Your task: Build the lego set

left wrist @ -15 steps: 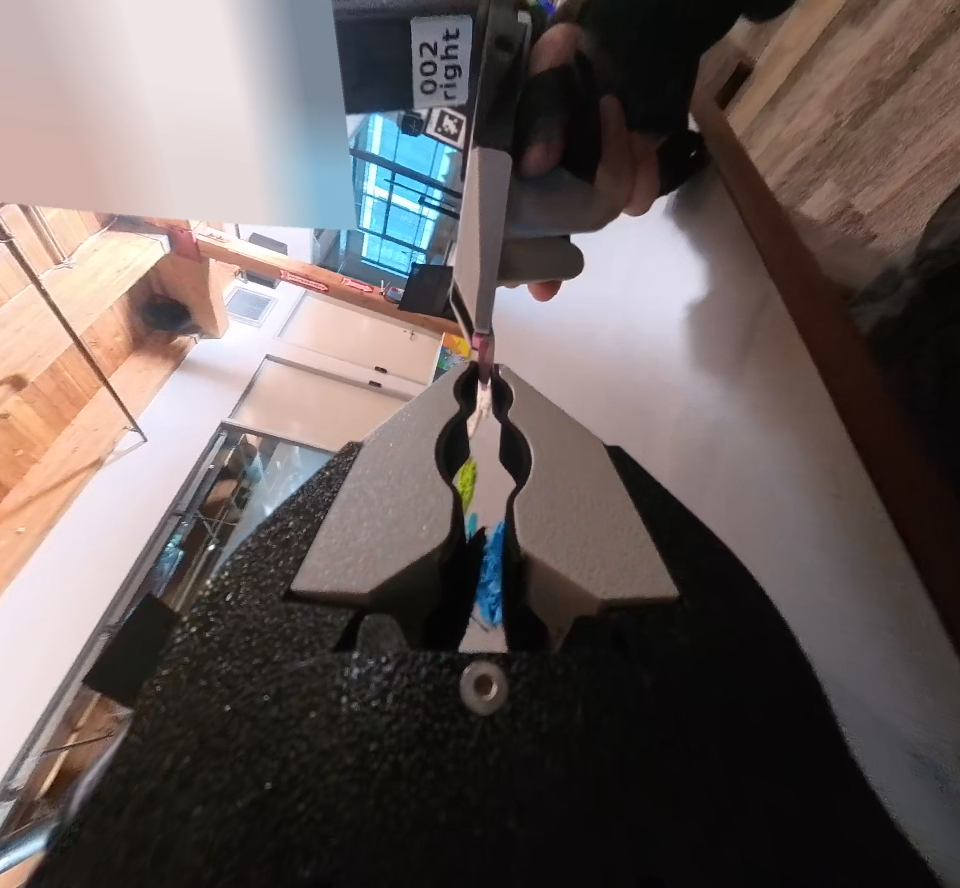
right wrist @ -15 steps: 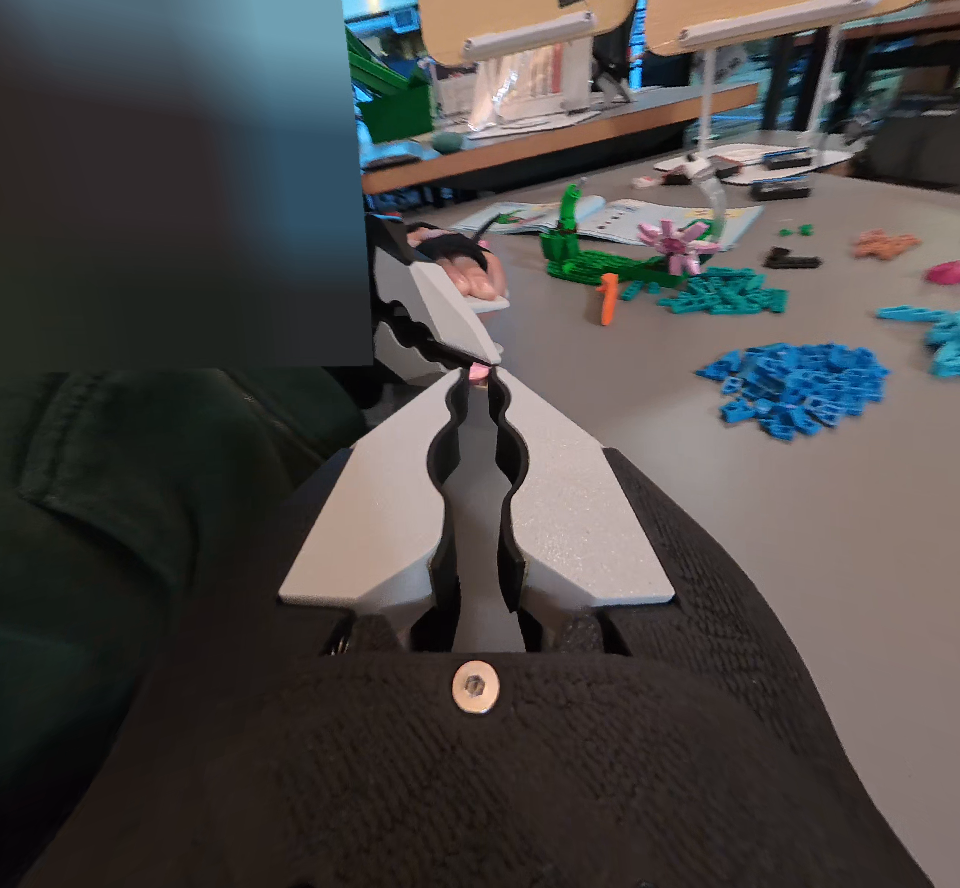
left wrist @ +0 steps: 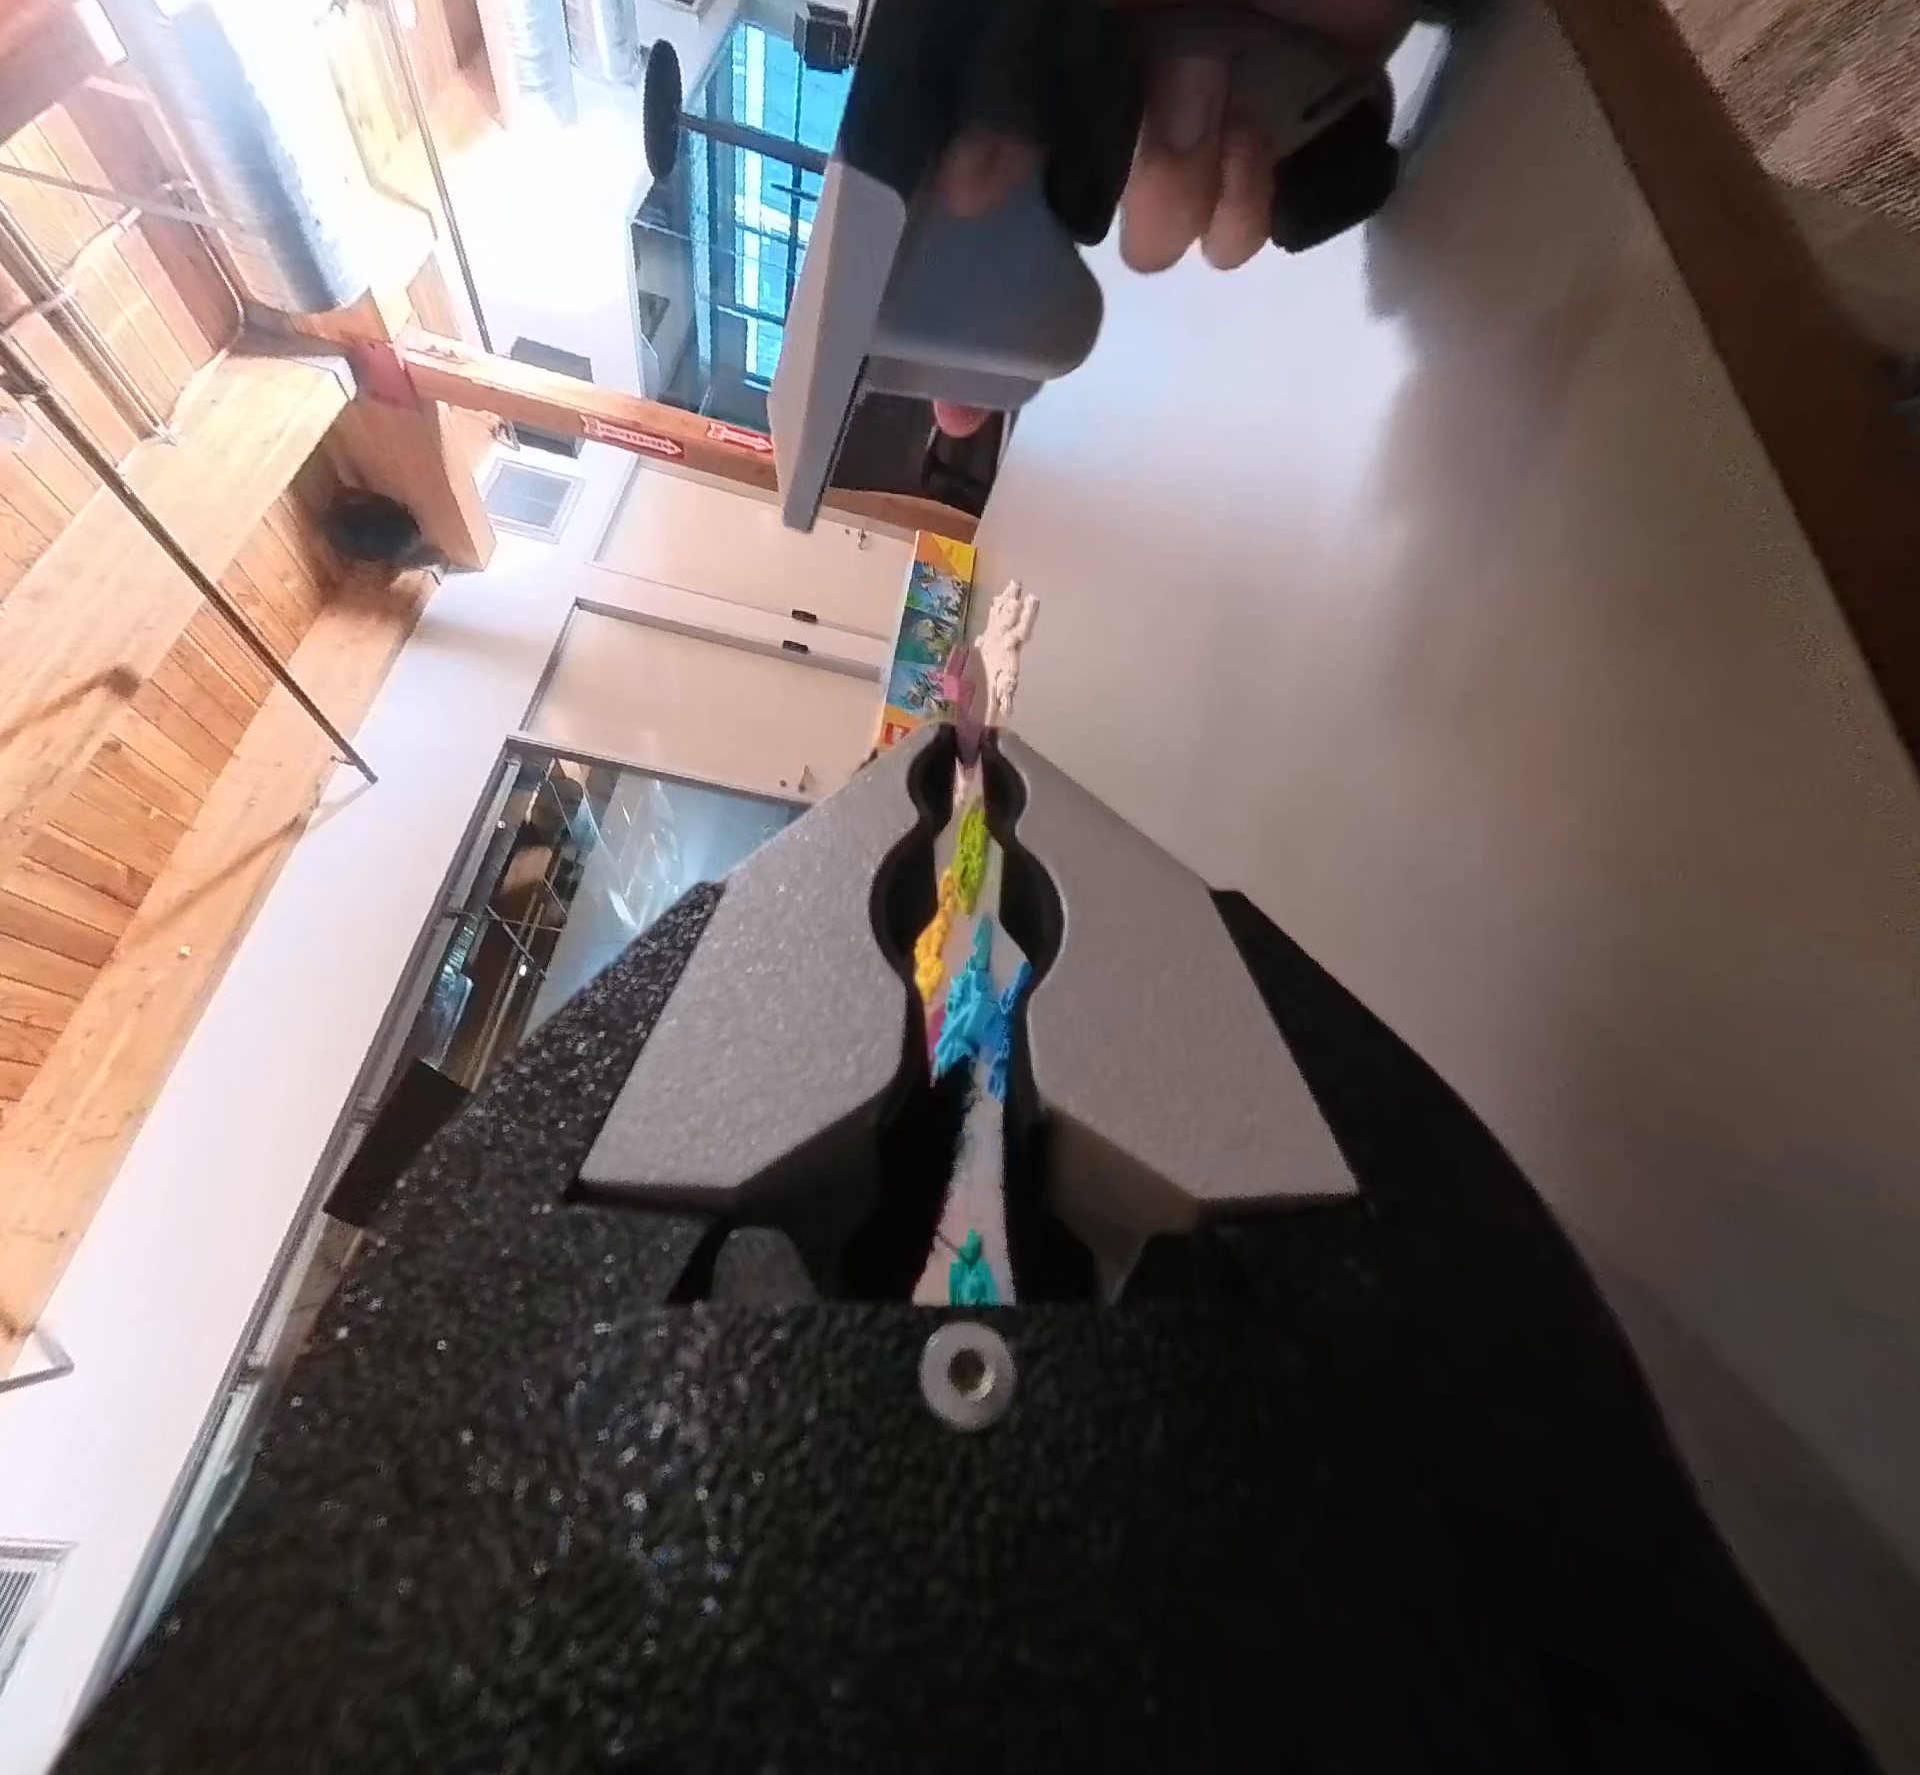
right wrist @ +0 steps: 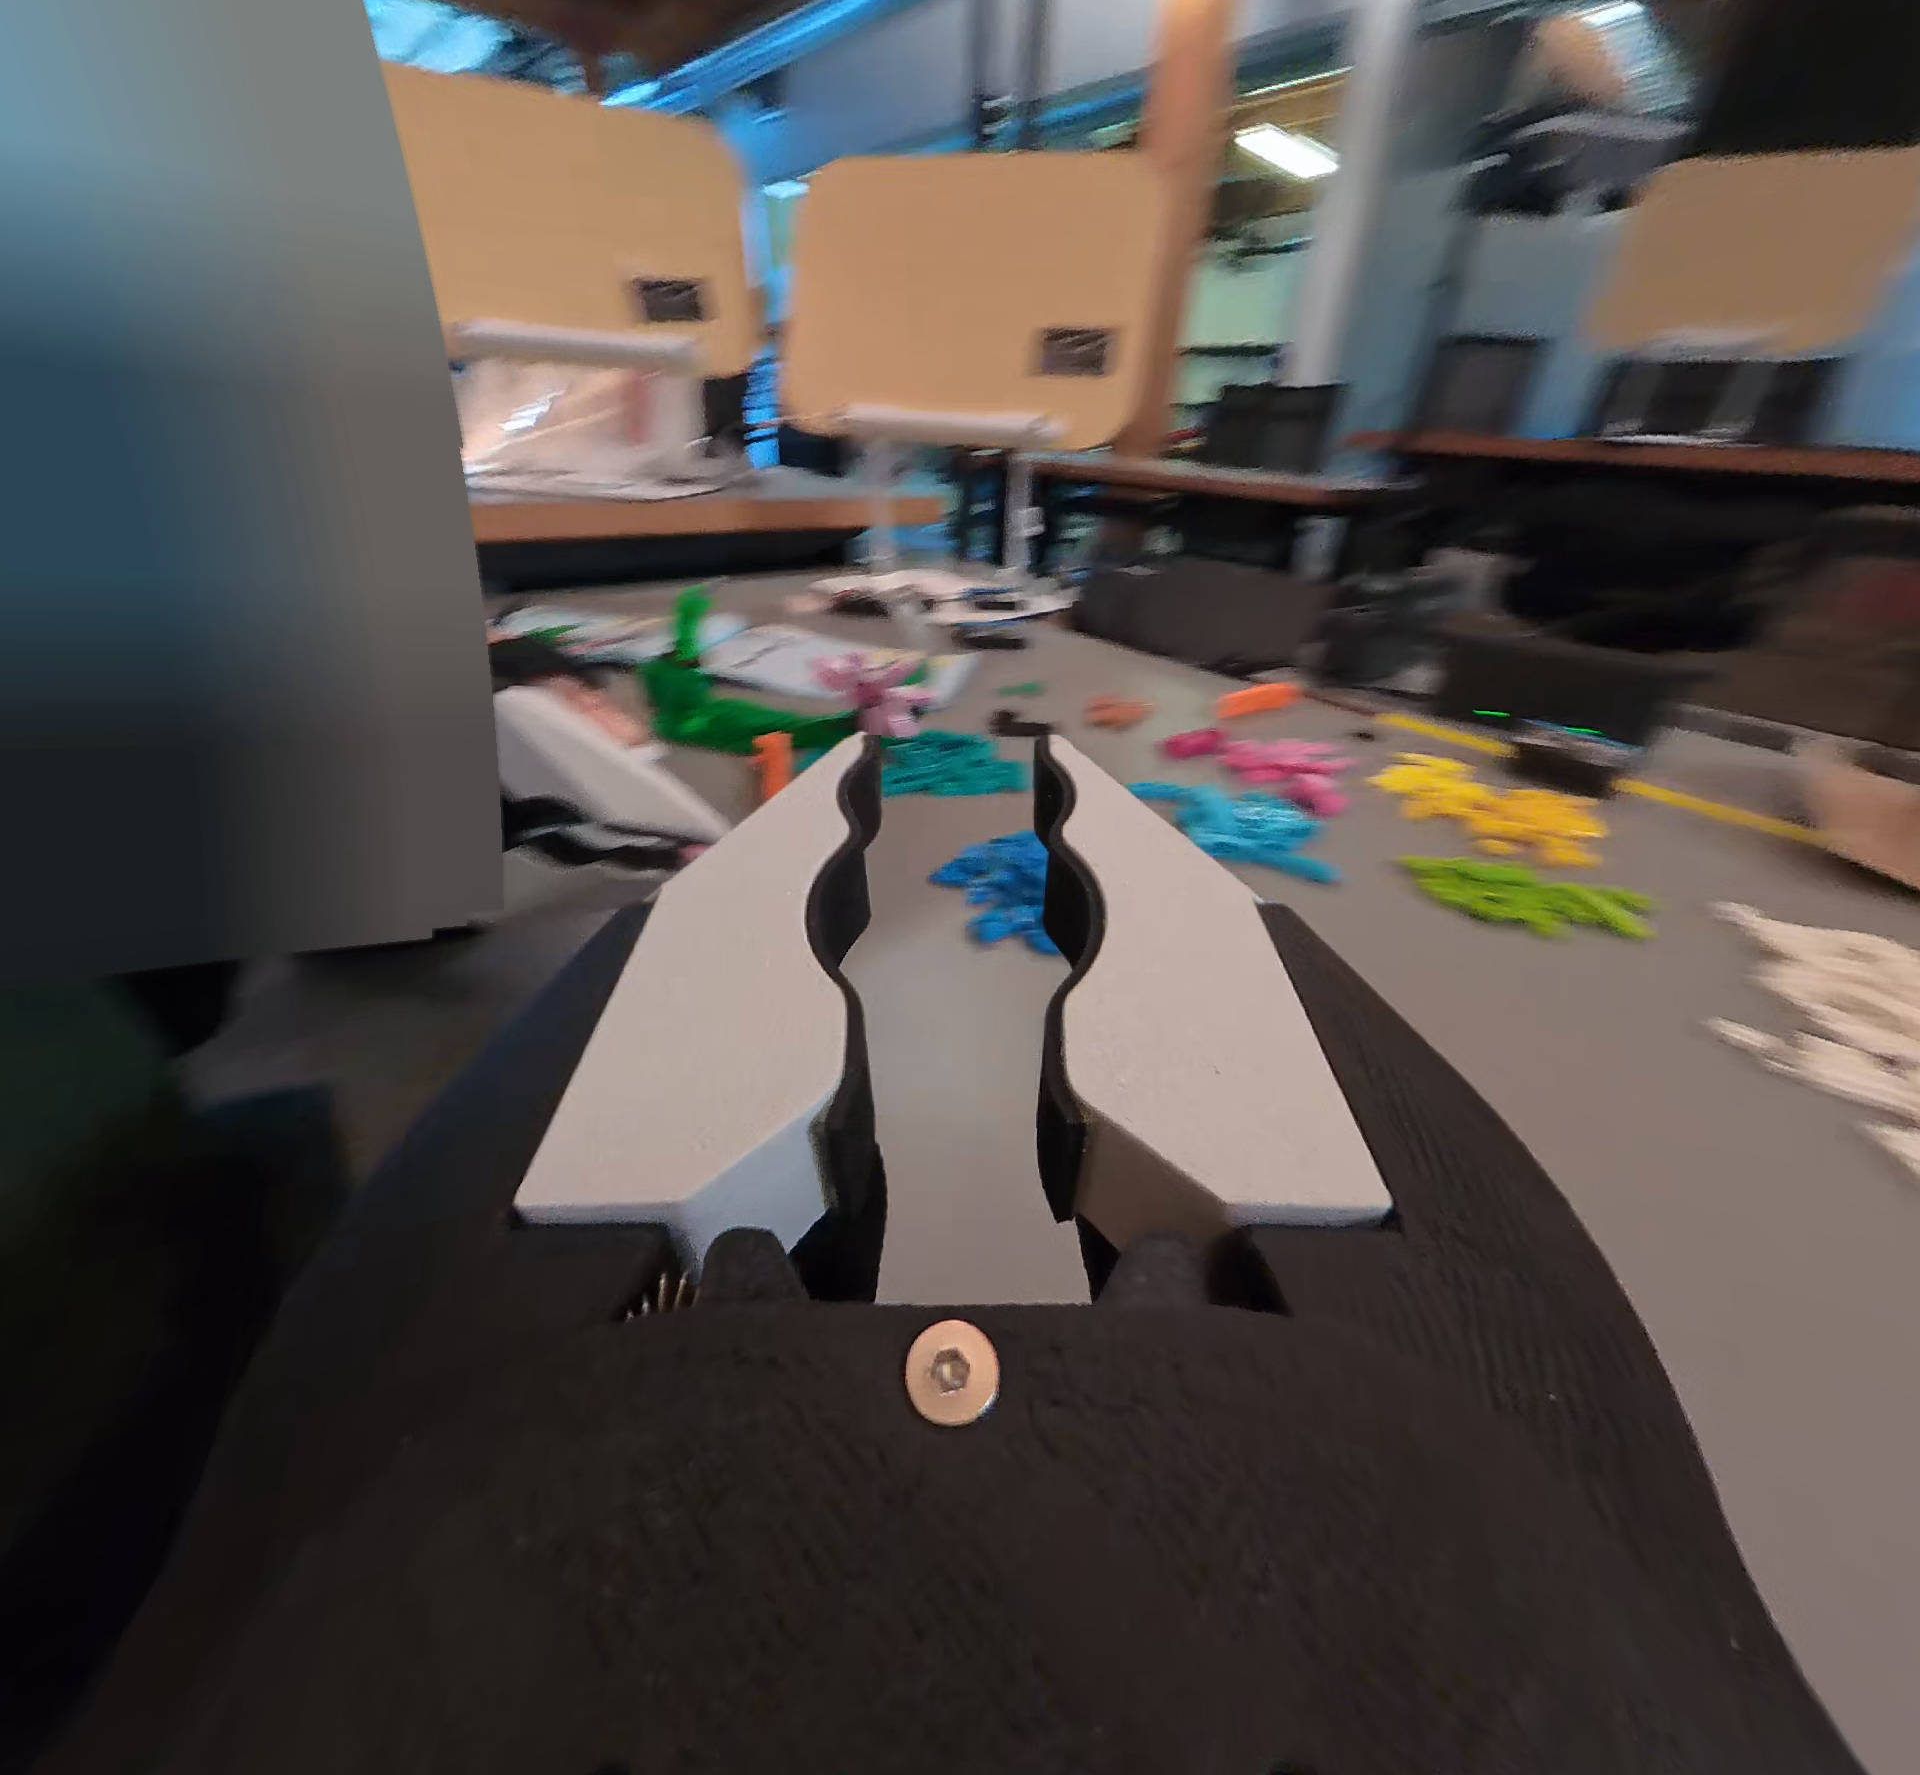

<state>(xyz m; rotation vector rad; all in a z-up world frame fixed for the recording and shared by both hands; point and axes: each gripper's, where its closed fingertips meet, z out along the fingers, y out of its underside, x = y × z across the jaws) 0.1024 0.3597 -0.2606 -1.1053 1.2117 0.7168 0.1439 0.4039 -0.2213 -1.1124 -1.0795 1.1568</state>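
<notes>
At the centre of the left wrist view, the left tongs [left wrist: 971, 746] are clenched on a small pink lego piece [left wrist: 966, 702] that sticks out past their tips. Through the narrow slit between their fingers show lime, yellow and blue bricks lying on the pale desk [left wrist: 1351, 686], which runs up the right side of this rolled view. A white brick cluster [left wrist: 1010, 647] sits just beyond the tips, beside a colourful box [left wrist: 930, 650]. Higher up, a gloved hand [left wrist: 1195, 63] holds the right tongs, seen from the side, well apart from the pink piece. Wooden ceiling boards, a beam and glass doors fill the left of the frame.

Low in the centre of the right wrist view, the right tongs [right wrist: 956, 749] are released, fingers spread with nothing between them. Past them the grey desk [right wrist: 1558, 1154] carries sorted heaps: blue bricks [right wrist: 1003, 878] nearest, a teal pile [right wrist: 940, 769] behind, then pink bricks [right wrist: 1283, 769], yellow bricks [right wrist: 1486, 806], lime bricks [right wrist: 1522, 894] and white bricks [right wrist: 1839, 1008] toward the right edge. A green lego build [right wrist: 717, 697] with a pink flower [right wrist: 878, 686] stands at mid-left, near an open booklet [right wrist: 790, 650]. Tan chair backs [right wrist: 977, 291] and another desk stand behind; the room is blurred.
</notes>
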